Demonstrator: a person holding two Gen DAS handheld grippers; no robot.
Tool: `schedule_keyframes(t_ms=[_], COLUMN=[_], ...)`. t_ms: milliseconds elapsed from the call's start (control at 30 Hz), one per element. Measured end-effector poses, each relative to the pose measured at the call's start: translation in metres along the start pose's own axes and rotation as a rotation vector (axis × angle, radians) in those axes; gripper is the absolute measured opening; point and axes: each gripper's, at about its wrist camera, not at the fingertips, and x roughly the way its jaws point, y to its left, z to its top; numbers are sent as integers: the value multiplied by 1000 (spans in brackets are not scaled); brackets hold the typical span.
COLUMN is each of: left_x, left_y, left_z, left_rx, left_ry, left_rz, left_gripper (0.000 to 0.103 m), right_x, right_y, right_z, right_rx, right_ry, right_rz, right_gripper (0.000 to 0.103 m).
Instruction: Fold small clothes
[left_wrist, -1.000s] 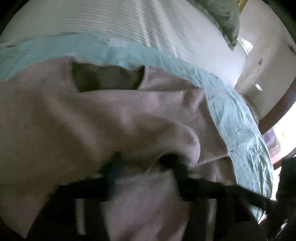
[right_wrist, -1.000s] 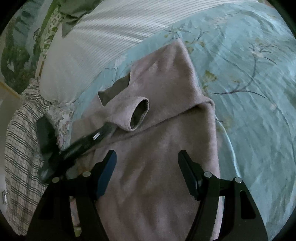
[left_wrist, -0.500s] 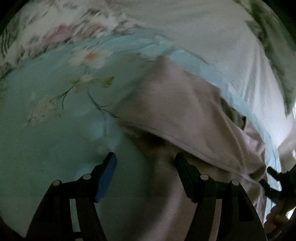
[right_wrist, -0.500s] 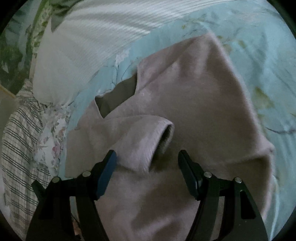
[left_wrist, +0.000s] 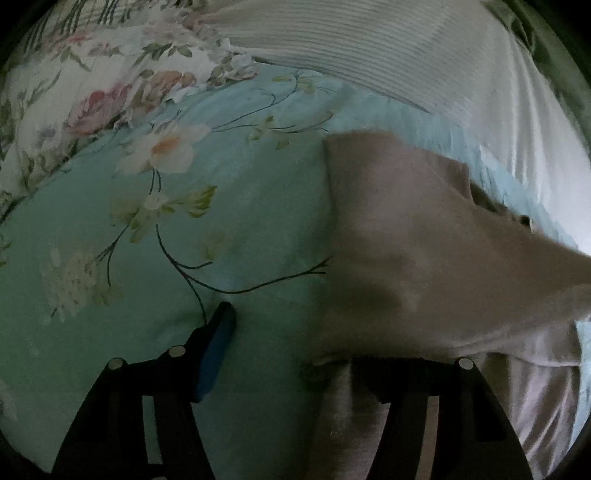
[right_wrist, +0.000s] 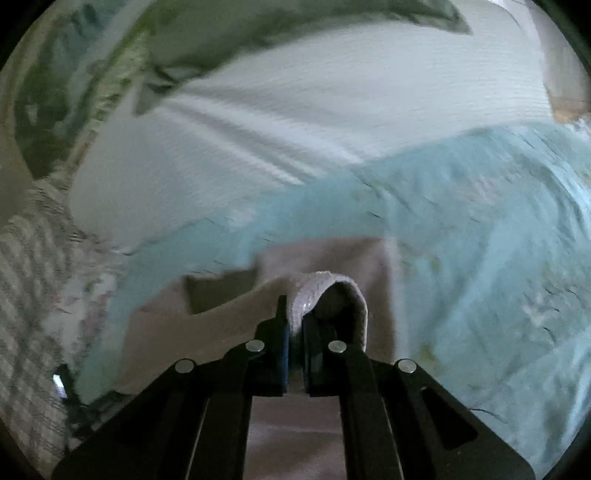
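A small mauve sweater (left_wrist: 424, 251) lies on the light blue floral bedsheet (left_wrist: 184, 258). My left gripper (left_wrist: 291, 343) is open at the sweater's left edge; its left finger (left_wrist: 218, 343) rests on the sheet, and the right finger is hidden under the cloth. In the right wrist view my right gripper (right_wrist: 295, 336) is shut on the sweater's sleeve cuff (right_wrist: 332, 295), which arches up just ahead of the fingers. The sweater's body (right_wrist: 221, 317) and its neck opening (right_wrist: 218, 291) lie below it.
A white ribbed pillow (right_wrist: 332, 110) lies behind the sweater, also in the left wrist view (left_wrist: 406, 55). A floral cloth (left_wrist: 110, 92) is at the far left. A checked cloth (right_wrist: 26, 277) lies at the left of the right wrist view.
My right gripper moved forward and closed on the sleeve cuff. My left gripper let go of the sleeve, opened, and swung left to the sweater's left edge.
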Motion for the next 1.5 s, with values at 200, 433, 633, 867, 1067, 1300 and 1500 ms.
schedule_keyframes(t_ms=[200,433,633,867,1067,1300,1500], left_x=[-8,-13,-18,-65,-20,4,-52], left_y=[8,23,29,5,-45,-12,15], left_z=[-2,-11,-12,-3,15,14,-20], left_rx=[-50,-117,-125,-40,114,34,14], left_ry=[-38,-50,-17,-91,2,99,25], left_rz=[2,-24,-55,-301,-313,-349,-334], left_gripper=[42,42,42,37,38,13,55], right_x=[33,40,5,4,52,23,-38], right_y=[-31,-36,-39,-6,3,-30,-34], right_z=[-39,-50,-46,-43,-54,-58,-86], right_rx=[18,14,89,26,-5,68,55], right_ry=[139,173,91,96,217,185,167], right_rz=[-63,-87,-132,-9,-25,-64,-23], right_gripper=[6,8,32,37,37,24,55])
